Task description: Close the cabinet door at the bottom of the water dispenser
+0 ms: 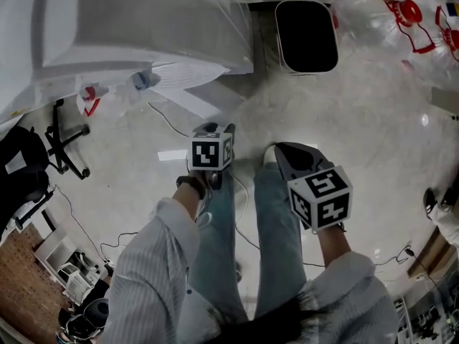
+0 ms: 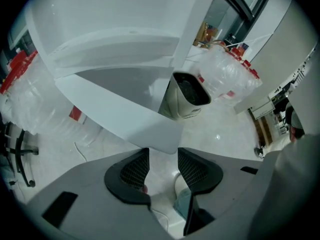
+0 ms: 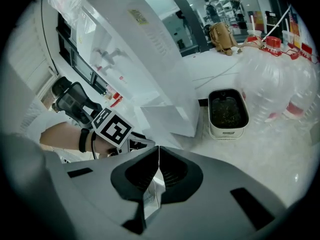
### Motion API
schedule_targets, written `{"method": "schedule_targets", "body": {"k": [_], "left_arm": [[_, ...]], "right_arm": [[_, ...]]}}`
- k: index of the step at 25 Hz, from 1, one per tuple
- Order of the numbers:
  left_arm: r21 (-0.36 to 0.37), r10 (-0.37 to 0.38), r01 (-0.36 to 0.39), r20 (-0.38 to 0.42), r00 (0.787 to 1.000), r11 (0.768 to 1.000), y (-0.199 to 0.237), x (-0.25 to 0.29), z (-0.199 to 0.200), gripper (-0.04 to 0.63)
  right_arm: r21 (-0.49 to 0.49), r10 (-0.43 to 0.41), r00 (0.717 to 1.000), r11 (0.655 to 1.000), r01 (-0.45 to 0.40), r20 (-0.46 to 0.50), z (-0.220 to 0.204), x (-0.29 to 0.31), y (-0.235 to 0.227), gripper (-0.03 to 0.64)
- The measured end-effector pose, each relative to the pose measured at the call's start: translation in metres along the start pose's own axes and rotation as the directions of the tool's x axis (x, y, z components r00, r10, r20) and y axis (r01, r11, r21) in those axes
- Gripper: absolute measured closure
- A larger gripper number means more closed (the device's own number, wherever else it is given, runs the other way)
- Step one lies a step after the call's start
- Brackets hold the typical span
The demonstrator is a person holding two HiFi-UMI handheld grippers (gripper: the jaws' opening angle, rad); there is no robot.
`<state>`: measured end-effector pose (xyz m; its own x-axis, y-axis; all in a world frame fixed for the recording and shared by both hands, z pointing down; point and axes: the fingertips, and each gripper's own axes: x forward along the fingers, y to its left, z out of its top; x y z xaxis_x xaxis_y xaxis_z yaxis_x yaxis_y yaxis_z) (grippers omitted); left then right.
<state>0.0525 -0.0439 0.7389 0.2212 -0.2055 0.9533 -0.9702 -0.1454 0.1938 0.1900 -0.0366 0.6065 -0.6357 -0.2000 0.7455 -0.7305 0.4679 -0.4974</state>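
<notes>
Cabinet door (image 2: 120,111) stands open just ahead of the left gripper (image 2: 163,156), whose jaws are apart and empty. It is best pushed squarely on its free edge toward the dispenser (image 2: 125,14). Right gripper (image 3: 158,154) jaws are together and hold nothing.

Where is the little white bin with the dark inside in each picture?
Head view: the bin is at the top, right of the middle.
Left gripper view: the bin is in the middle, above the jaws, and looks tilted.
Right gripper view: the bin is right of the middle, on the floor.
Shared landmark: the open white cabinet door, close to the bin in all three.
</notes>
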Motion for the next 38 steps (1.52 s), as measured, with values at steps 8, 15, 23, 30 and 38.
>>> {"method": "schedule_targets", "body": {"k": [8,15,23,30,38], "left_arm": [[0.02,-0.004,0.004,0.003,1.0,1.0,-0.008,0.007,0.021,0.411],[0.072,-0.003,0.003,0.01,1.0,0.997,-0.016,0.015,0.043,0.411],[0.119,-0.001,0.0,0.004,1.0,0.993,-0.021,0.021,0.064,0.411],[0.099,-0.001,-0.002,0.03,1.0,0.995,-0.023,0.024,0.083,0.411],[0.046,0.013,-0.014,0.022,1.0,0.999,-0.021,0.027,0.09,0.413]], "right_arm": [[0.017,-0.019,1.0,1.0,0.019,-0.021,0.007,0.007,-0.016,0.601],[0.041,-0.042,0.998,0.998,0.043,-0.038,0.006,0.005,-0.036,0.601],[0.066,-0.036,0.998,0.997,0.039,-0.042,-0.002,0.002,-0.046,0.601],[0.075,-0.033,0.999,0.997,0.036,-0.041,-0.001,0.002,-0.053,0.601],[0.097,-0.042,0.998,0.994,0.047,-0.049,-0.005,0.003,-0.065,0.601]]}}
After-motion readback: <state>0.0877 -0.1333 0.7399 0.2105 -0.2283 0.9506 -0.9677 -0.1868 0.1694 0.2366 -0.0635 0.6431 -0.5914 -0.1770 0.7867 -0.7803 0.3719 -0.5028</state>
